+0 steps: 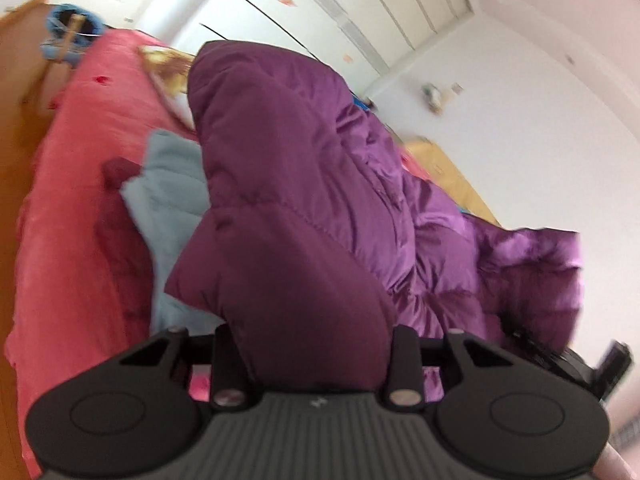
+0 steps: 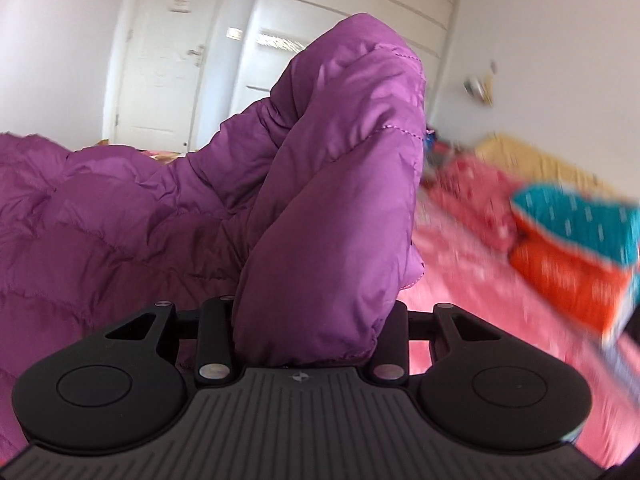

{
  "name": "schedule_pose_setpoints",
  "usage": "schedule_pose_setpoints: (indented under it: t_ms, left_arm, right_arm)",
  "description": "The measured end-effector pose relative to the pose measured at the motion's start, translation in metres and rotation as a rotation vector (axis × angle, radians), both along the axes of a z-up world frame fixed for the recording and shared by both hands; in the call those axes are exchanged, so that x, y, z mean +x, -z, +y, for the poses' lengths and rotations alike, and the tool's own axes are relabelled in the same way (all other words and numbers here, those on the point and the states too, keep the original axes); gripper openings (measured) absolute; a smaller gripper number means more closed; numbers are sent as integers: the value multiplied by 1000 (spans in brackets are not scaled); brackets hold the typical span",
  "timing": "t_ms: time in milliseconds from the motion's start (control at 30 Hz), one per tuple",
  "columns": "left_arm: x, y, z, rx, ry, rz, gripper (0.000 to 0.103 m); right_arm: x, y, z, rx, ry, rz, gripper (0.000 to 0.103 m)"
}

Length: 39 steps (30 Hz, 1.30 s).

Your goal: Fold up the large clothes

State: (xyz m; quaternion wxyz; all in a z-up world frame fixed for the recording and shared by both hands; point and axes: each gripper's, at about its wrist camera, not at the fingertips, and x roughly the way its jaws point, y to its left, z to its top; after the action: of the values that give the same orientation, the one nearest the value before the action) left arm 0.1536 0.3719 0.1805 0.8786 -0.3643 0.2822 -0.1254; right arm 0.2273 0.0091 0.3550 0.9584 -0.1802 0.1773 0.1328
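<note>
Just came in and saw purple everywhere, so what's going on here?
A person is folding a puffy purple jacket over a pink-covered bed. The left gripper and right gripper each clamp a bunched part of it, lifted off the bed. A light blue garment lies underneath.

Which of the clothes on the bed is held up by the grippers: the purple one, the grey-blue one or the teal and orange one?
The purple padded jacket. Both the left gripper and the right gripper clamp it, while the grey-blue garment and the teal and orange one lie untouched.
</note>
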Motion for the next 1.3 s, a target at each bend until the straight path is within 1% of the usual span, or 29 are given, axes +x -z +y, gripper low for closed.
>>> schedule_pose_setpoints:
  t_ms: [67, 133, 200, 333, 433, 467, 500, 567, 667, 733, 867, 967, 1067, 1200, 1300]
  left_arm:
    - [13, 15, 3, 2, -49, 19, 35]
    - [16, 28, 7, 25, -76, 33, 35]
    - [14, 36, 10, 45, -84, 33, 35]
    - [4, 36, 13, 120, -65, 26, 36]
    - [6, 34, 15, 154, -59, 20, 36]
    - [-2, 33, 19, 164, -62, 17, 36]
    - [-8, 32, 19, 168, -66, 15, 36]
    - [-19, 30, 24, 172, -74, 12, 36]
    - [-40, 23, 26, 198, -80, 3, 36]
    - [-50, 21, 34, 206, -91, 15, 36]
    - [-82, 4, 50, 262, -110, 54, 36]
    - [-105, -7, 67, 307, -131, 85, 36]
    - [-129, -13, 81, 344, -153, 121, 36]
    - [-158, -17, 100, 363, -190, 192, 36]
    - [-173, -24, 114, 388, -209, 225, 36]
  right_arm:
    - [15, 11, 13, -26, -30, -11, 48]
    - [33, 20, 25, 11, -32, 21, 48]
    - [37, 30, 25, 56, -11, 41, 48]
    - [30, 39, 22, 157, 26, 118, 48]
    - [29, 47, 30, 179, 30, 139, 48]
    - [26, 47, 36, 196, 30, 146, 48]
    - [20, 44, 26, 214, 28, 152, 48]
    - [20, 47, 29, 238, 26, 153, 48]
    - [14, 52, 29, 272, 18, 156, 48]
    - [7, 57, 26, 303, 9, 167, 48]
    - [-4, 68, 39, 332, -31, 193, 48]
    - [-16, 78, 51, 395, -49, 249, 48]
    - [-39, 92, 77, 416, -74, 281, 48]
    - [-63, 110, 100, 448, -104, 342, 48]
    - [-83, 117, 118, 467, -127, 368, 48]
